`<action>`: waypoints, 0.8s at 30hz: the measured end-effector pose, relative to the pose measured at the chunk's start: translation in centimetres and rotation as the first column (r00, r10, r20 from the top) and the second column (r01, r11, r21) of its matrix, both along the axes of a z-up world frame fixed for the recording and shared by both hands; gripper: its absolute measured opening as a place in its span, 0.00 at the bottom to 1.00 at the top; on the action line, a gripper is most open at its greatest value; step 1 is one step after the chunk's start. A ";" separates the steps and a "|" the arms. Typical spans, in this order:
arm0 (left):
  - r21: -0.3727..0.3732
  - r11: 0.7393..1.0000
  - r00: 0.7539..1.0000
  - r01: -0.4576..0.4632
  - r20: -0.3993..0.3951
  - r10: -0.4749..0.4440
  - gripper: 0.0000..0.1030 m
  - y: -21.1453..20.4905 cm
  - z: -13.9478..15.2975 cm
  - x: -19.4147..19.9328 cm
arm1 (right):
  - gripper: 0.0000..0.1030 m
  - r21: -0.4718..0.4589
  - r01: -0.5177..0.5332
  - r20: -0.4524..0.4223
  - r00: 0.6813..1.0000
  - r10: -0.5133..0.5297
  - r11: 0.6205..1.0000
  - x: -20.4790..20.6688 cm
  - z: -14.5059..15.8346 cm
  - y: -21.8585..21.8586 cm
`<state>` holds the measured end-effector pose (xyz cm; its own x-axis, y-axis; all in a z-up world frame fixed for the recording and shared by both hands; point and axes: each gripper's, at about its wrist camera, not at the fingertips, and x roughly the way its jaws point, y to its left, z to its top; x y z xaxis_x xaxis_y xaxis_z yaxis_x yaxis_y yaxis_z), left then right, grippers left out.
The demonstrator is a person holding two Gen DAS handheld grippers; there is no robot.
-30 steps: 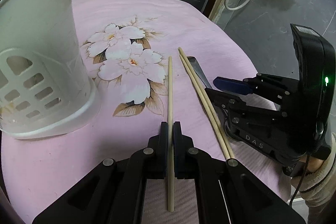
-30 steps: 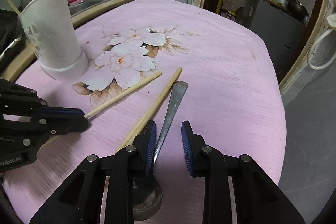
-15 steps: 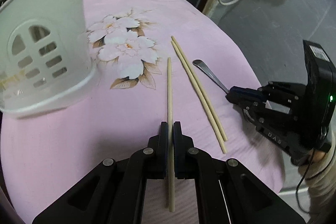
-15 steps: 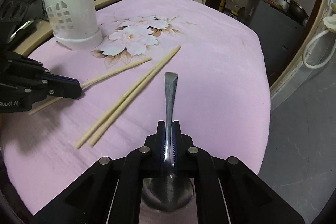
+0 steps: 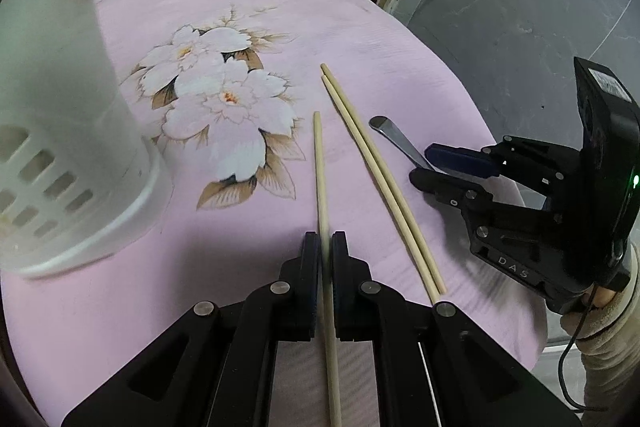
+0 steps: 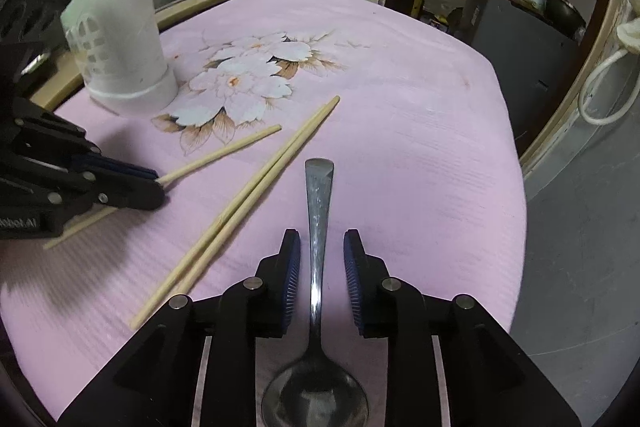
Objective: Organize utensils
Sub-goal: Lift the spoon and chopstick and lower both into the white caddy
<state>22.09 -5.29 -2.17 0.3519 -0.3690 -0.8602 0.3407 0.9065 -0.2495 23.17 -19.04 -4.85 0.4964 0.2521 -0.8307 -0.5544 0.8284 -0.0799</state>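
Pink floral table (image 6: pixel 420 131) is carrying everything: left tongs (image 5: pixel 326 247) are clenching a lone chopstick (image 5: pixel 320 163), probably for the white holder (image 6: pixel 120 51) at far left; right tongs (image 6: pixel 320 259) are gaping astride the spoon (image 6: pixel 318 227), w/ a chopstick pair (image 6: pixel 256 195) lying between

Pink floral tablecloth (image 6: pixel 420 115), holder (image 6: pixel 120 55) (white), chopsticks (image 6: pixel 240 203), spoon (image 6: pixel 318 227)

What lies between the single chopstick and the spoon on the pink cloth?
A pair of chopsticks, side by side, lies between the single chopstick and the spoon; both views show it.
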 end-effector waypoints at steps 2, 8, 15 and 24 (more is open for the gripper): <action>-0.006 1.000 1.000 0.003 -0.010 -0.003 0.04 -0.1 -0.1 0.2 | 0.20 0.037 0.015 -0.020 1.000 -0.014 0.999 0.6 0.0 -0.2; -0.054 0.998 1.000 -0.013 -0.022 0.011 0.02 0.7 -0.1 0.4 | 0.07 0.004 0.015 -0.001 1.000 -0.015 1.000 0.3 0.1 0.8; -0.146 0.989 0.989 -0.010 0.145 0.032 0.02 1.6 1.7 -3.2 | 0.07 0.112 0.000 0.119 0.993 -0.013 0.994 -2.5 1.2 -0.5; -0.254 0.967 0.878 0.005 0.463 0.118 0.02 3.1 4.9 -9.2 | 0.07 0.273 -0.023 0.407 0.909 -0.094 0.962 -8.7 4.9 -2.2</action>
